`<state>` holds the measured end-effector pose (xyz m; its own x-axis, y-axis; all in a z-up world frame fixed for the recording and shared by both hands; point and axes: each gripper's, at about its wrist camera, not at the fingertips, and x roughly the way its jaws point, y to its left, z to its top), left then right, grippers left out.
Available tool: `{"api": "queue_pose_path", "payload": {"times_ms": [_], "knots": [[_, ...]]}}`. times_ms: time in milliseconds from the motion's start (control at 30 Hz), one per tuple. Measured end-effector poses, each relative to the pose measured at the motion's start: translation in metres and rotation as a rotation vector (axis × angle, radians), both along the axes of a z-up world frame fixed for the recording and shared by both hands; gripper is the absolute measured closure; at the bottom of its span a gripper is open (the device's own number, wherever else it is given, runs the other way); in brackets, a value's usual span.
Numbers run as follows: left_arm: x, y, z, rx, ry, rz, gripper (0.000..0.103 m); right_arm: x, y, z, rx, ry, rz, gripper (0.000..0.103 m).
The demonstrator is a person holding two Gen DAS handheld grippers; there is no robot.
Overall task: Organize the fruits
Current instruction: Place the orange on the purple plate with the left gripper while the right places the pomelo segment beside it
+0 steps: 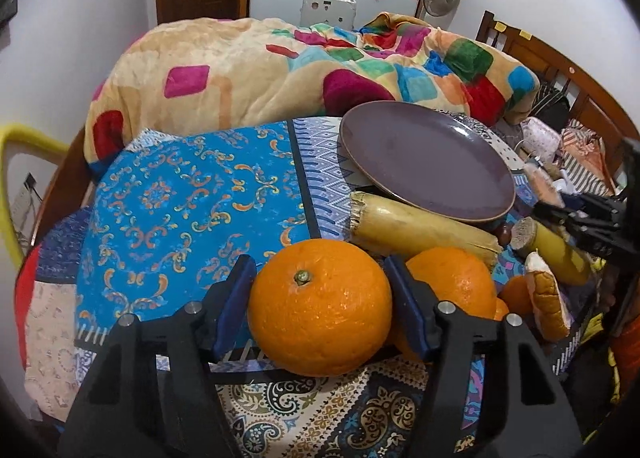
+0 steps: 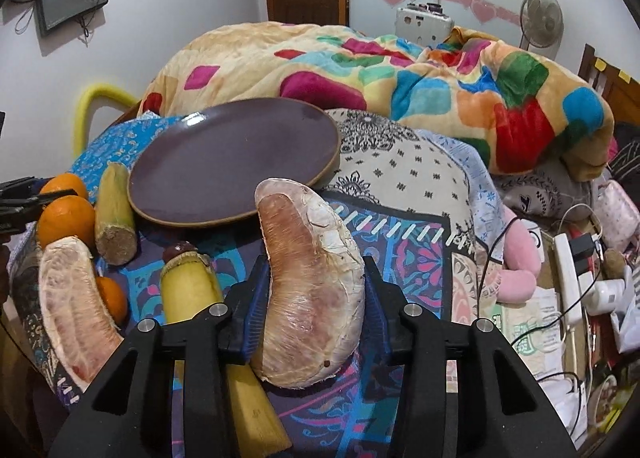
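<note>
The left gripper (image 1: 322,282) has its jaws clamped on an orange (image 1: 320,306); the right gripper (image 2: 312,290) has its jaws clamped on a peeled pomelo segment (image 2: 310,290), long axis pointing toward 12 o'clock. The empty purple plate (image 2: 224,162) lies at about 11 o'clock beyond the segment, and at about 1 o'clock from the orange. The right gripper seems nearer the plate, its segment's far tip close to the rim.

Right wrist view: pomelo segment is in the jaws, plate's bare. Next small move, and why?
Probably carry the pomelo segment forward and slightly left, over the purple plate, then open. The right gripper is shut on it, the plate sits just beyond with nothing on it, and the left gripper, holding an orange, is off to the side, out of that path.
</note>
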<state>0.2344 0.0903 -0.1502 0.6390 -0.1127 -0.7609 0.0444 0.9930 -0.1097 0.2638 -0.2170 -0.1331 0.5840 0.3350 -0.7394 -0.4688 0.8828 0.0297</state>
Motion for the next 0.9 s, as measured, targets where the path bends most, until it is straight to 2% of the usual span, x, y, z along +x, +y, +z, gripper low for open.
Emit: {"api": "queue_pose_path", "payload": {"times_ms": [167,467,733,900], "knots": [[-0.002,0.001,0.01,-0.001,-0.03,0.014,0.038,-0.002,-0.003,0.016,0.025,-0.047,-0.01,0.063],[0.004,-0.009,0.049,0.013,-0.134,0.006,0.038,0.004,0.001,0.037,0.08,-0.105,-0.013,0.063],[0.024,-0.028,0.072,0.034,-0.2,-0.016,0.038,0.016,0.016,0.054,0.093,-0.158,0.004,0.063],[0.046,-0.037,0.076,0.036,-0.203,-0.023,0.038,0.029,0.027,0.057,0.096,-0.163,0.017,0.063]]}}
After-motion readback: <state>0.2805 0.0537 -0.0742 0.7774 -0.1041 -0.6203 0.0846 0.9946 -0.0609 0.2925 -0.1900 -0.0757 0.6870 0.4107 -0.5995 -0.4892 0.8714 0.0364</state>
